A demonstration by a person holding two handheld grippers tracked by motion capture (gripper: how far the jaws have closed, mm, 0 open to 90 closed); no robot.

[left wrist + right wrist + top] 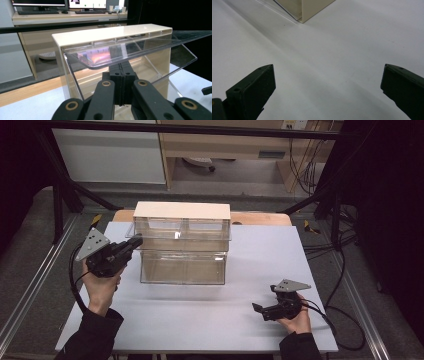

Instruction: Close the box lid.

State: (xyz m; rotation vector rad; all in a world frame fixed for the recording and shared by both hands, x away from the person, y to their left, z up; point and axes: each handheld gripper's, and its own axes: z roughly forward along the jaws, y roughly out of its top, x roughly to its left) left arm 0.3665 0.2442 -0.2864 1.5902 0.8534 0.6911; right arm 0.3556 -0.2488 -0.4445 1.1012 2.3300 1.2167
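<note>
Clear drawer unit (182, 247) w/ cream top sits mid-table (260, 270); left gripper (134, 241) is clenched on the upper drawer's (130, 47) clear front lip, tilting it out. Right gripper (265, 306) rests released, jaws wide, well apart near the front right. Can't make out drawer contents thru the glare.

Dim, soft frames; dark edges, faint glare on clear plastic (105, 56).

A cream-topped, clear acrylic two-tier drawer cabinet (182, 247) is standing upright toward the far middle of the white surface (210, 312), its front facing the person. Its clear upper drawer (130, 48) is sticking out forward from under the cream top, while the lower clear compartment is sitting closed beneath it.
</note>
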